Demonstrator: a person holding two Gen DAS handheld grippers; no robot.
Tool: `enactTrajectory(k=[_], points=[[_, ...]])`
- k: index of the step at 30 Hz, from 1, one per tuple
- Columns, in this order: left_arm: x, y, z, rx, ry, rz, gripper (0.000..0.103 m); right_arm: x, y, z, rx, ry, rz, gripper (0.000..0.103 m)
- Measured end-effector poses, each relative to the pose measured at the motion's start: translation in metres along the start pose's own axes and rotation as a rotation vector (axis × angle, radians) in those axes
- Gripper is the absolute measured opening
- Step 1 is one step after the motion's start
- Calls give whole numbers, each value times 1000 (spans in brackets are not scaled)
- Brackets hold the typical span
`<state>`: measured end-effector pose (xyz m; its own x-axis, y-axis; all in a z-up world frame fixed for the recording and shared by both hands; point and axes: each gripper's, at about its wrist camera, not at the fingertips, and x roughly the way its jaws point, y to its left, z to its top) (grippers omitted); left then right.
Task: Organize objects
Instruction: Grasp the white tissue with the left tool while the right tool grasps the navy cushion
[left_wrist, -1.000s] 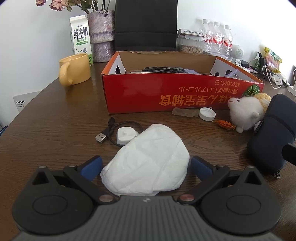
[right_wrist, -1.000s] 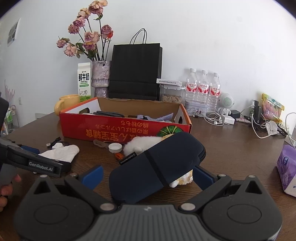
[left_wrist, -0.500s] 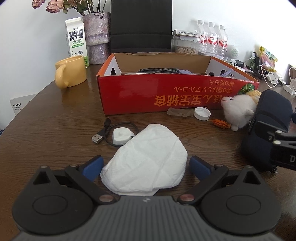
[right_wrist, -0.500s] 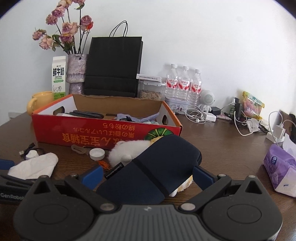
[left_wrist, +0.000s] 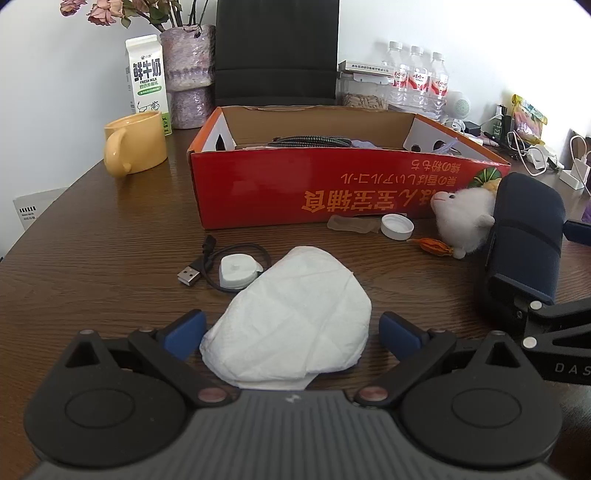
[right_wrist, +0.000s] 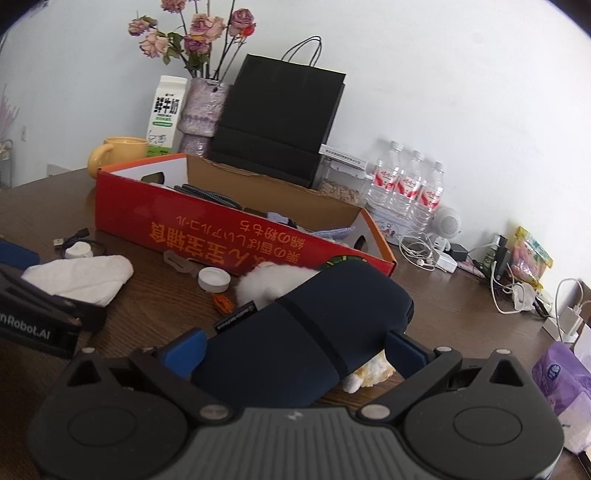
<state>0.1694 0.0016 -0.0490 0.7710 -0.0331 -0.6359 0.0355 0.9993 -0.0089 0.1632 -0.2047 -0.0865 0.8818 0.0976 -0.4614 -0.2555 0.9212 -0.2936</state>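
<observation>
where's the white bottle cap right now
In the left wrist view the white bottle cap lies on the table just in front of the red box, right of centre, between a clear wrapper and the white plush toy.

A plain white wall fills the upper part of both views, evenly and brightly lit; below it a dark brown wood-grain table spreads across the lower half of the frame; its rounded edge curves away at the left of the left wrist view; a white wall socket sits low at the far left of the right wrist view.
</observation>
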Motion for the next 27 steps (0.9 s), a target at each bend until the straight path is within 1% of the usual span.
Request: enactTrajectory(k=[6,8,10,12,14,17,21,24,27], points=[[0,-1,0,6,2,2,102,-4,-18,-4,-52,-14,112,99],[1,-2,0,8,3,3,102,-5,-25,-3,-10,-2,122,96],[1,-2,-1,8,3,3,102,-7,-30,-1,85,-1,122,97],[1,-2,-1,8,3,3,102,-10,-33,2,193,-23,102,98],[1,-2,-1,8,3,3,102,-9,-30,6,254,-40,45,101],[1,-2,-1,8,2,2,102,4,-20,13,257,-18,-53,101],[1,-2,-1,7,2,-1,102,20,-9,18,238,-1,-139,102],[1,-3,-1,4,0,-8,102,25,-4,18,205,6,-160,103],[1,-2,-1,4,-1,-12,102,26,-2,17,184,6,-160,103]])
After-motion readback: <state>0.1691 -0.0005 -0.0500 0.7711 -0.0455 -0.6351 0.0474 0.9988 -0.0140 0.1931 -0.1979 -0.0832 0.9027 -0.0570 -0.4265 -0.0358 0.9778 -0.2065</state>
